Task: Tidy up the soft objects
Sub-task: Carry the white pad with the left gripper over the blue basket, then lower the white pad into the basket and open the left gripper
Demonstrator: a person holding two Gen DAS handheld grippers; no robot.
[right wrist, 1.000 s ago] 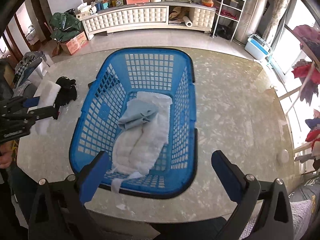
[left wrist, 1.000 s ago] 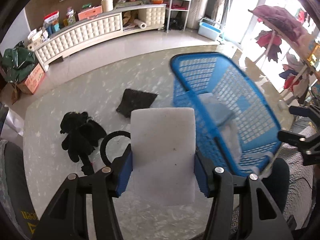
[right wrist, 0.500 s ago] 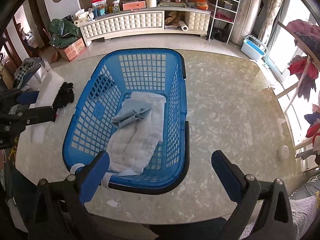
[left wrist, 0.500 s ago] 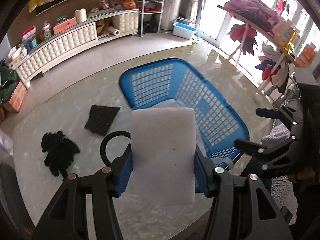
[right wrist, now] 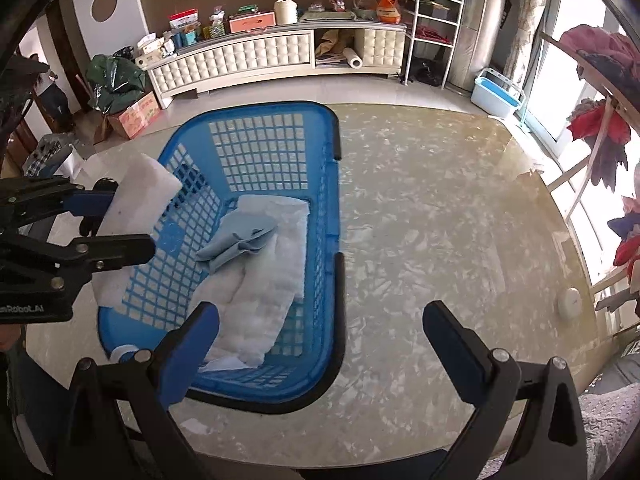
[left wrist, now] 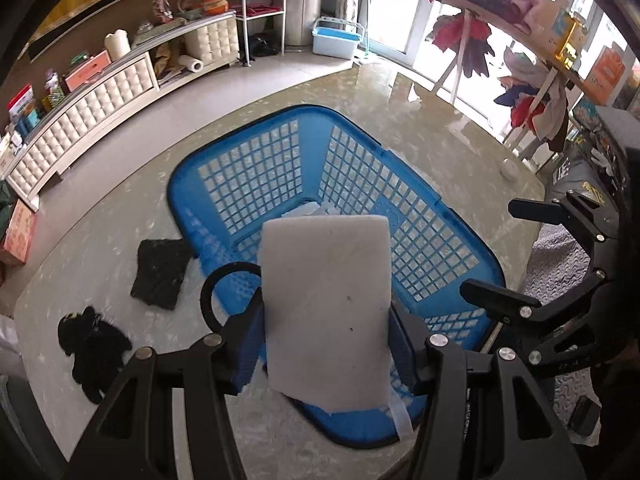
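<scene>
My left gripper (left wrist: 326, 344) is shut on a white foam pad (left wrist: 328, 300) and holds it above the near left rim of the blue laundry basket (left wrist: 440, 236). The pad also shows in the right wrist view (right wrist: 136, 200), over the basket's (right wrist: 276, 140) left wall. Inside the basket lie a white padded cloth (right wrist: 260, 292) and a light blue folded cloth (right wrist: 240, 240). My right gripper (right wrist: 320, 336) is open and empty, near the basket's front right corner. A black square pad (left wrist: 160, 272), a black glove (left wrist: 92, 348) and a black ring (left wrist: 220, 284) lie on the table left of the basket.
The marble table (right wrist: 440, 220) stretches right of the basket, with a small white disc (right wrist: 570, 300) near its right edge. A white cabinet (right wrist: 260, 56) stands behind, a clothes rack (left wrist: 500, 12) at the right. A grey quilted cloth (right wrist: 608, 420) lies at the near right.
My left gripper has carried the white foam pad rightward, from beside the basket to over its left rim. The right gripper has shifted right, so the basket sits further left in its view.
</scene>
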